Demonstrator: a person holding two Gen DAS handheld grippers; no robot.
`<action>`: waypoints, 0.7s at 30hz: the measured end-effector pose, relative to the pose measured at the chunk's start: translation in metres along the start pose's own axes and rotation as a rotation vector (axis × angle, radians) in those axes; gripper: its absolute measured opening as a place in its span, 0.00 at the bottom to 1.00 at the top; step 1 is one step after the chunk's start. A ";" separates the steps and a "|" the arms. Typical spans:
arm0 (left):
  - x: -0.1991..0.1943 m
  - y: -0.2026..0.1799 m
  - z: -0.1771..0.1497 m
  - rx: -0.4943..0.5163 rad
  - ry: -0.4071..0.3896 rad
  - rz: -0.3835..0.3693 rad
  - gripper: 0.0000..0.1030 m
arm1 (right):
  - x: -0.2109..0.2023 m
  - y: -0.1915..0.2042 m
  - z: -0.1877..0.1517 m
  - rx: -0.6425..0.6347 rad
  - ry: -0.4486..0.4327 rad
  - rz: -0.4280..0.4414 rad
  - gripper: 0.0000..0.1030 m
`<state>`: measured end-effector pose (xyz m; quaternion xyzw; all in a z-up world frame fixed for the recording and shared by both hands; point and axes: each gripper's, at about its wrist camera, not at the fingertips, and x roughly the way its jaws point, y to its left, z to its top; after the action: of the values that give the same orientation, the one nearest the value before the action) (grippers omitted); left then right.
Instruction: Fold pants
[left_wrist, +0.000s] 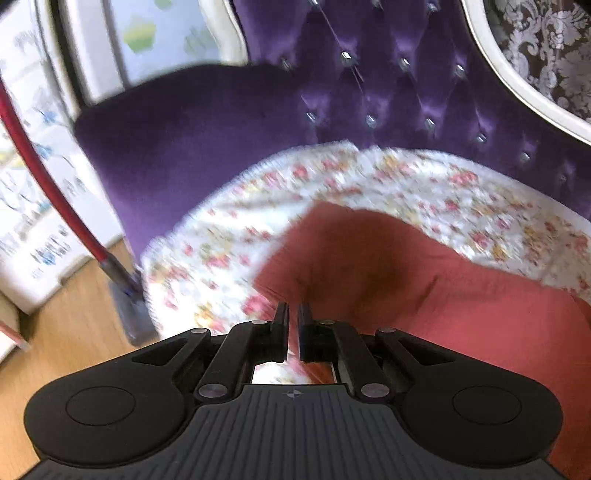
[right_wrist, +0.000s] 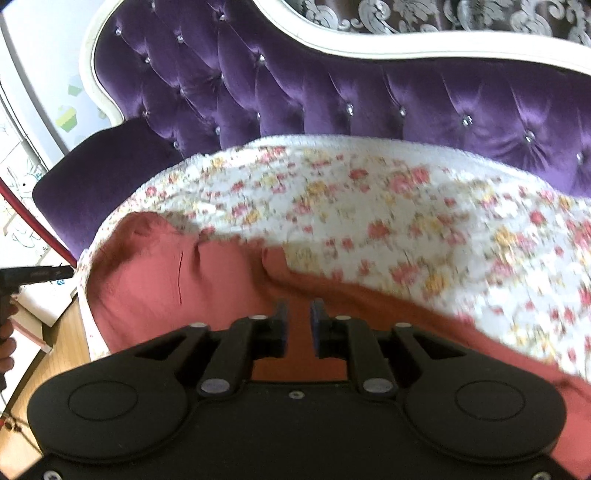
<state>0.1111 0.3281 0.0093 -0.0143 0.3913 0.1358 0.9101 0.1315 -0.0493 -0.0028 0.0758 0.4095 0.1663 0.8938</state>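
Lying across a white floral-print quilted cover (right_wrist: 369, 206) on a tufted purple velvet sofa (right_wrist: 332, 92), the brick-red cotton pants (right_wrist: 155, 280) sprawl in a loose, partly bunched band, one rounded end near the cover's left edge and the rest trailing off to the right below the cameras.

The left gripper (left_wrist: 293, 314) hangs at the near edge of the red cloth, its fingers drawn almost together with only a thin slit between them; whether a fold of fabric sits in that slit cannot be told from the blurred view. The right gripper (right_wrist: 298, 308) is over the middle of the pants with its fingers slightly parted and red cloth showing in the gap, though whether the pads actually bite it is also unclear.

Both views are smeared, which suggests quick motion. Judging from that, the main risk is a weak or single-layer pinch: the cloth could slip out mid-lift, or only the top layer could rise and leave a crooked fold. A deep grab could also catch the quilted cover and drag it along. The end near the left edge could slide off toward the wooden floor (left_wrist: 66, 314).
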 end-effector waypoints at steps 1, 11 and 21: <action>-0.002 0.001 0.001 0.000 -0.006 0.012 0.05 | 0.003 0.001 0.004 -0.005 -0.008 0.004 0.41; 0.004 -0.050 0.005 0.081 0.022 -0.189 0.05 | 0.059 0.016 0.029 -0.082 0.019 0.017 0.43; 0.059 -0.082 -0.029 0.130 0.156 -0.235 0.05 | 0.059 0.027 -0.010 -0.221 0.057 0.083 0.08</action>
<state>0.1503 0.2593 -0.0595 -0.0116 0.4645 0.0010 0.8855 0.1535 -0.0031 -0.0441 -0.0109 0.4104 0.2492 0.8771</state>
